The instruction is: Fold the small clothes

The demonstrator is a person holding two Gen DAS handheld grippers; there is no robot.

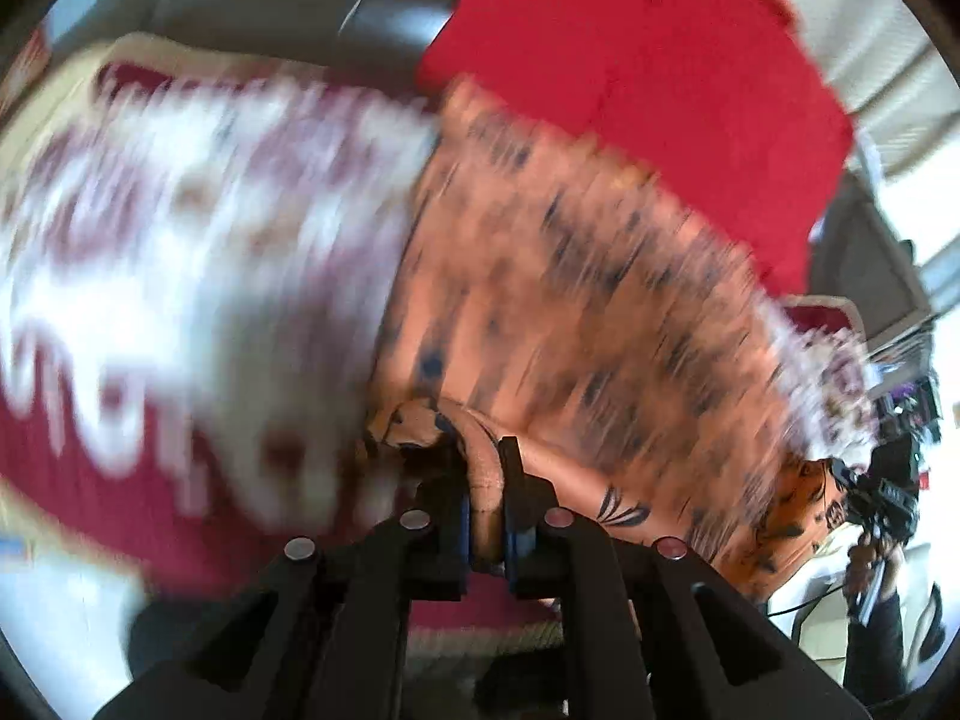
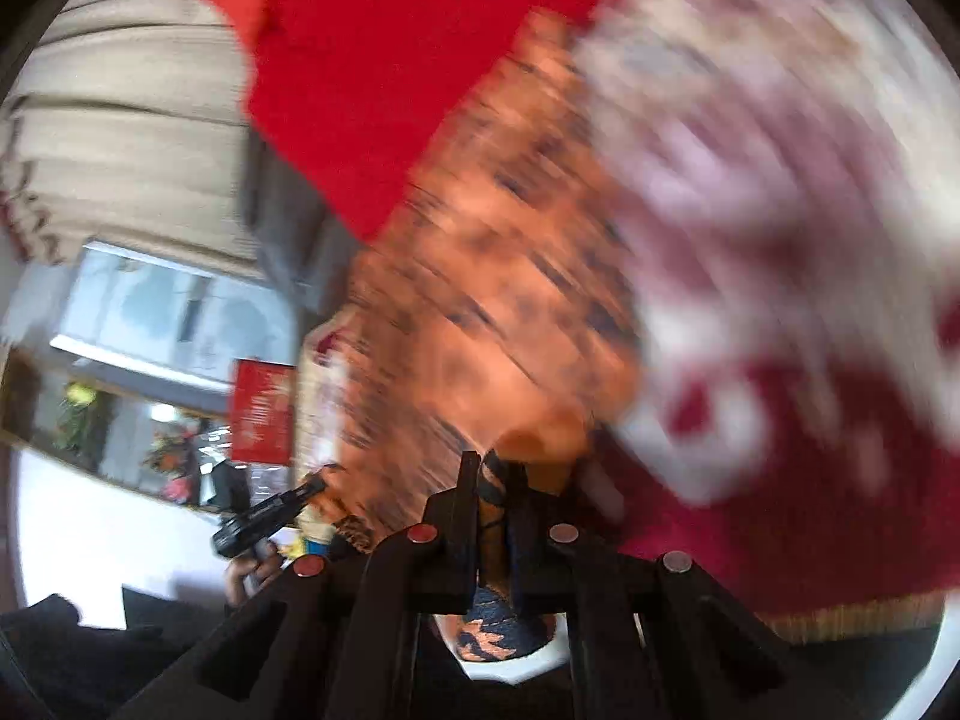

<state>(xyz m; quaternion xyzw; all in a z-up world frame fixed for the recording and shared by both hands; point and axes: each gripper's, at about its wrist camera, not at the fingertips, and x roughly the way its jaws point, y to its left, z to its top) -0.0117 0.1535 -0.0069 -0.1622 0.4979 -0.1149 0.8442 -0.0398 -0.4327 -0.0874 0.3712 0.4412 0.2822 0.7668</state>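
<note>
**Two grippers, one orange garment held off the cloth**

Two corners of the same piece are in your grip, so start with the biggest thing under you: the red-and-white patterned cloth [image 1: 150, 276] that covers the work surface, badly smeared in both views. On its far side lies a plain red cloth [image 1: 690, 90], overlapped at its near edge by the orange garment with dark markings [image 1: 570, 276], the piece you are folding. It hangs as a slack sheet between your two hands, its far part still over the patterned cloth.

Your left gripper [image 1: 485, 480] is pressed together on a rolled edge of the orange fabric. Your right gripper [image 2: 492, 480] is likewise clamped on a bunched corner, with more of the print trailing below the jaws.

What could go wrong, as I judge it:
- The left pinch sits on a thick rolled hem near the tips; a quick pull could let it slide out.
- The fabric sags between your hands, so laying it down could trap a crease.
- The far edge may drag the red cloth with it, since the two overlap.

Room to move: the patterned cloth offers open ground on your left hand's side. At the right edge of the left view, clutter and the other gripper crowd the space. The near border of the patterned cloth [image 2: 840, 618] is just below your right gripper, so keep the fold well inside it.
</note>
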